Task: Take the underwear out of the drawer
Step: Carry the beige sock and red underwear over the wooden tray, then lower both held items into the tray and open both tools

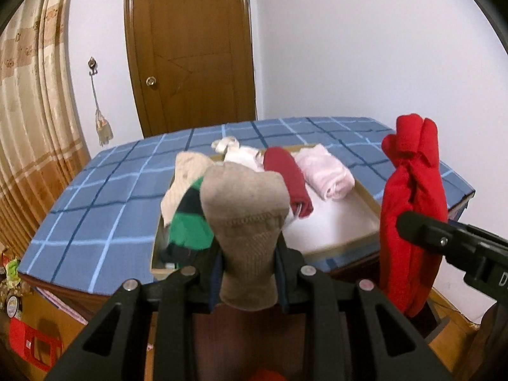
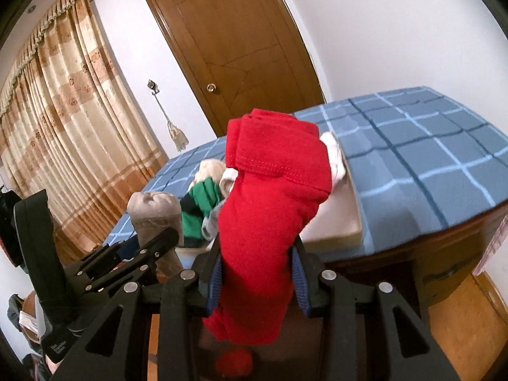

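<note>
Pinched between my left gripper's [image 1: 249,273] narrow jaws, I am holding a beige roll [image 1: 244,219] just above the open drawer [image 1: 346,244], while my right gripper [image 2: 257,281] is clamping a red roll [image 2: 270,190] beside it, lifting both clear

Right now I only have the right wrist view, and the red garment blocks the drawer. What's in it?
Observer: A dark red roll lies in the drawer.
Operator: Anything beside it?
Observer: A pink fold, touching its right side.
Operator: Is the left grip sound?
Observer: The left gripper is shut on the beige garment, with a pad on each side.
</note>
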`<state>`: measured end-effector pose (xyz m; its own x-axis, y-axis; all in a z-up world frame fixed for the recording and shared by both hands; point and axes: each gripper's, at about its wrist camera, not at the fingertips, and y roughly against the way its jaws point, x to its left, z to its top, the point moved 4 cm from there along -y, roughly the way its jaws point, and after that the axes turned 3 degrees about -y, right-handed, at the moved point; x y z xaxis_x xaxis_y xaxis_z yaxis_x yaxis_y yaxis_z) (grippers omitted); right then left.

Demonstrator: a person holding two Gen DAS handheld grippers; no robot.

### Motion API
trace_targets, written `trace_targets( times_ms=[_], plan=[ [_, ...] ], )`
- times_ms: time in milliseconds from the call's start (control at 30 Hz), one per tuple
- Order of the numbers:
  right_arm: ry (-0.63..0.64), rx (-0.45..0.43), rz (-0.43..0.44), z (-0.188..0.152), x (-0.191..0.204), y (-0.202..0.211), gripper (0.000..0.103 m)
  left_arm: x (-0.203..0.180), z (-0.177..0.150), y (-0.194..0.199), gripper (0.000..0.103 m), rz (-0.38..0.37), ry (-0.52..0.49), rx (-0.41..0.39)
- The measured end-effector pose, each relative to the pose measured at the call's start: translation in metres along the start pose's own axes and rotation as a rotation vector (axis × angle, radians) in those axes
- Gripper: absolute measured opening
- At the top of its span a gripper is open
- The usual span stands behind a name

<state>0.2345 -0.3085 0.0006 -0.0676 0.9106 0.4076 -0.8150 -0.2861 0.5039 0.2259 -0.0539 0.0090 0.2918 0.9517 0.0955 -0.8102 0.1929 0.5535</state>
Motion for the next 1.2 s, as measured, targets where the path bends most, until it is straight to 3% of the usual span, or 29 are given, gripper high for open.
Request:
trace_targets(
  times_ms=[433,733,933,1200],
  plan=[
    [0.019,-0.086,-0.06,0.046,-0.012,-0.002,0.041,-0.002,0.04,-0.023,0.026,0.017,-0.016,-0.038],
    [0.053,-0.074,-0.115,0.054,-0.02,-0.034,0.041,-0.002,0.051,-0.054,0.026,0.04,-0.016,-0.022],
    [0.08,-0.035,-0.145,0.057,-0.023,-0.061,0.041,-0.004,0.052,-0.076,0.026,0.04,-0.007,0.006],
    [0.107,0.088,-0.186,0.049,-0.031,-0.102,0.041,-0.007,0.047,-0.103,0.026,0.045,-0.003,0.056]
  ],
)
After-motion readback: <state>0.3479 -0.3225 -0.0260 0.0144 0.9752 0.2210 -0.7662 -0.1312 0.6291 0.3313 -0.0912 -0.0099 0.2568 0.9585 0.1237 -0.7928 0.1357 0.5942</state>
